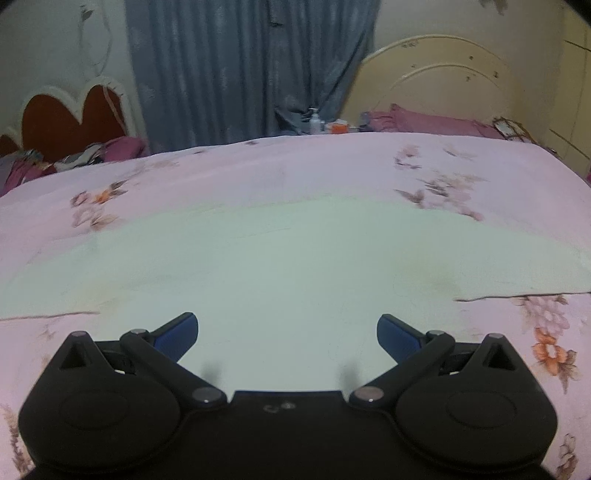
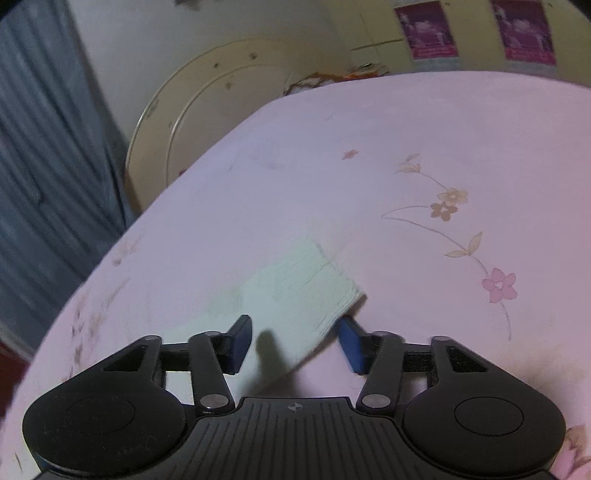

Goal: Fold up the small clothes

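Observation:
A pale green cloth lies spread flat on a pink floral bedsheet. My left gripper hovers over the cloth's near edge with its blue pads wide apart and nothing between them. In the right wrist view one corner of the same green cloth lies on the bedsheet. It reaches in between the fingers of my right gripper. That gripper's jaws stand partly apart, and the blue pads are on either side of the corner without pressing it. The view is blurred.
Beyond the bed are a cream arched headboard, pink pillows, a grey-blue curtain and a small bottle. A red heart-shaped headboard stands at the far left. Purple posters hang on the wall.

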